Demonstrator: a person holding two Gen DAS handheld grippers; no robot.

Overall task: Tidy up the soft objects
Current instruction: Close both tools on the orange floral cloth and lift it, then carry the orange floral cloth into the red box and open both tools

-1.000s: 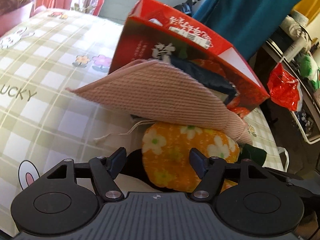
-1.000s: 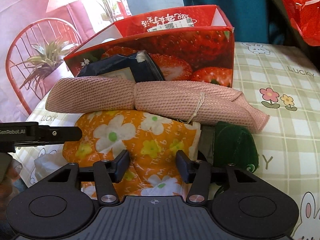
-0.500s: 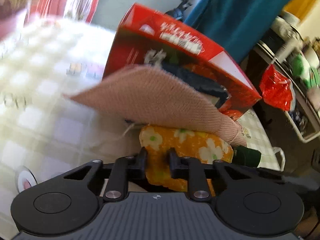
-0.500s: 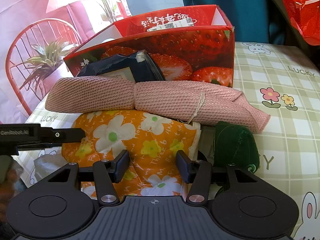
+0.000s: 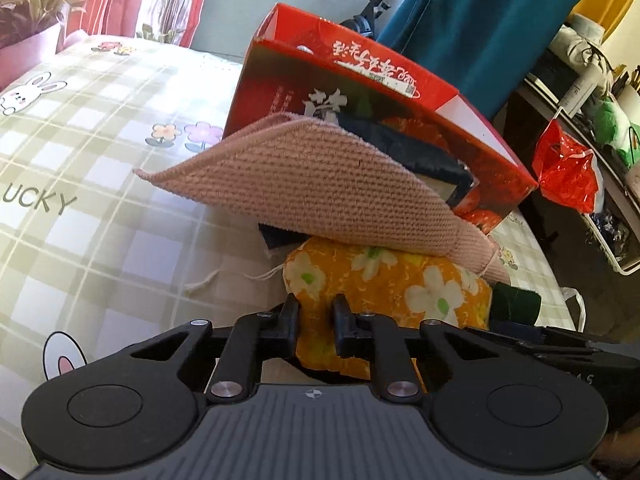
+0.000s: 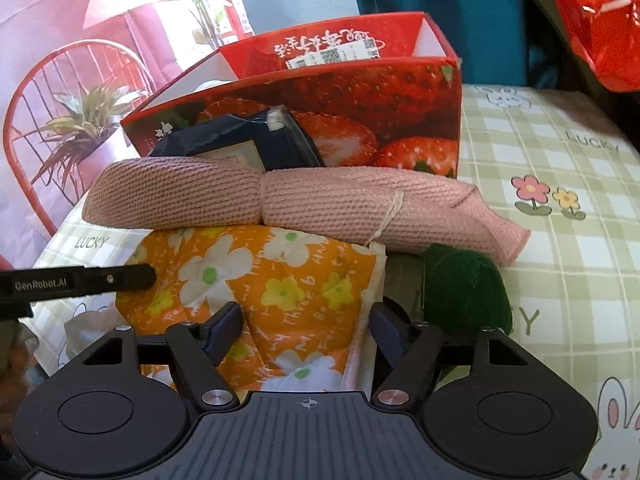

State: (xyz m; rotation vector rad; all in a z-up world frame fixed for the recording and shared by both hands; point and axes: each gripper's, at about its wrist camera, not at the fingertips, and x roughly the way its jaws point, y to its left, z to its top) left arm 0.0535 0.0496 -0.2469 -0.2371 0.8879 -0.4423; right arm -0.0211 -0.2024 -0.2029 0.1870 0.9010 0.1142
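My left gripper (image 5: 314, 312) is pinched shut on the near corner of the orange, white-flowered fabric pouch (image 5: 384, 276), a fold of its cloth squeezed between the jaws. My right gripper (image 6: 306, 326) straddles the same pouch (image 6: 256, 280) from the other side; its jaws are opening, with the cloth lying between them and, as far as I can judge from this low angle, no longer pressed.

The pouch sits directly in front of the red strawberry-printed cardboard box (image 6: 360, 96), at the bottom of a small heap. Across its far edge lies the pink knitted cloth roll tied with string (image 6: 304, 208), long axis parallel to the box's front wall, resting on the pouch and leaning towards the box. A dark navy packet (image 6: 240, 144) is wedged between roll and box, and a dark green velvet pouch (image 6: 464, 292) lies just beside the orange one, at the roll's tapered end.

The left hand alone holds the pouch, so the pull is its job. I reckon drawing it towards me, away from the box, will tip the roll.
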